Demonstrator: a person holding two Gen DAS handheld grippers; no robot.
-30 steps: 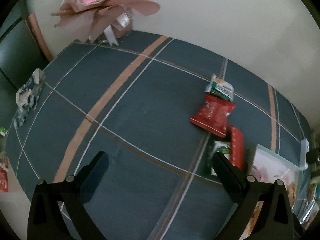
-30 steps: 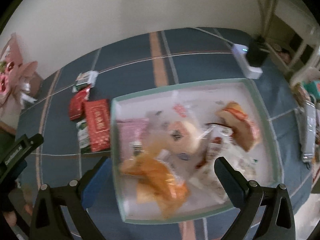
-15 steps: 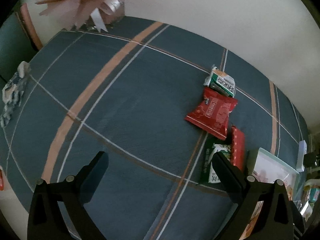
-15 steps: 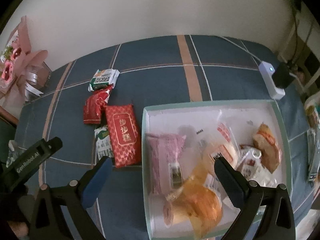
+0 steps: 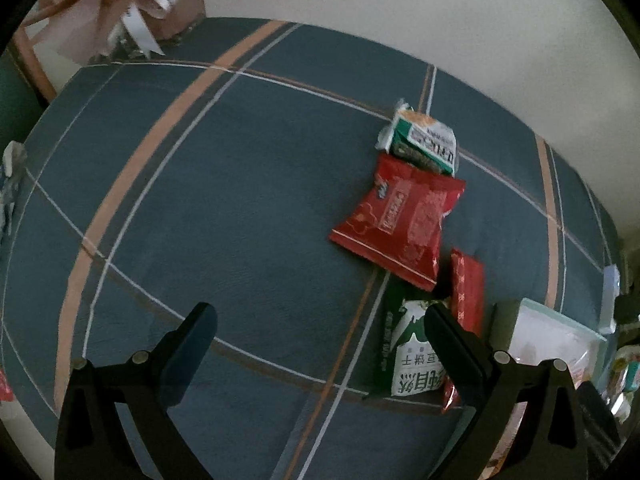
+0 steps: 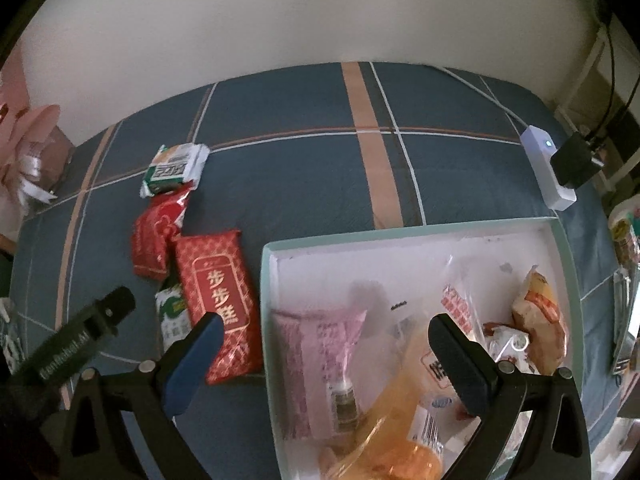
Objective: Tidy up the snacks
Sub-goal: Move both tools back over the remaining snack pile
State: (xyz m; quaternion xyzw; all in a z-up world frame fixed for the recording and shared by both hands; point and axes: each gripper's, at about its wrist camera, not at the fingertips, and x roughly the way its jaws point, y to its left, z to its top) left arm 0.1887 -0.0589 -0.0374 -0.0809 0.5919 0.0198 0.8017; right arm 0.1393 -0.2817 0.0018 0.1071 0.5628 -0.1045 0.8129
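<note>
Four snack packs lie in a row on the blue plaid table: a green-white pack (image 5: 424, 142) (image 6: 174, 168), a red pouch (image 5: 400, 226) (image 6: 158, 236), a long red pack with gold print (image 6: 218, 304) (image 5: 468, 292), and a green-white biscuit pack (image 5: 412, 356) (image 6: 172, 316). A pale green tray (image 6: 268, 280) (image 5: 560, 320) holds several snacks, among them a pink pack (image 6: 320, 352) and an orange one (image 6: 388, 440). My left gripper (image 5: 316, 340) is open and empty over bare cloth, left of the biscuit pack. My right gripper (image 6: 324, 344) is open above the tray's near left part.
A pink wrapped bouquet (image 5: 132, 4) stands at the table's far left corner. A white power strip with a black plug (image 6: 556, 168) lies at the far right. More packets (image 6: 624, 292) sit beyond the right edge. The left gripper's body (image 6: 76, 344) shows in the right wrist view.
The left gripper moved forward and right, so the snack row looks closer. The right gripper drew back and left; the tray now sits lower right and the snack row is in fuller view.
</note>
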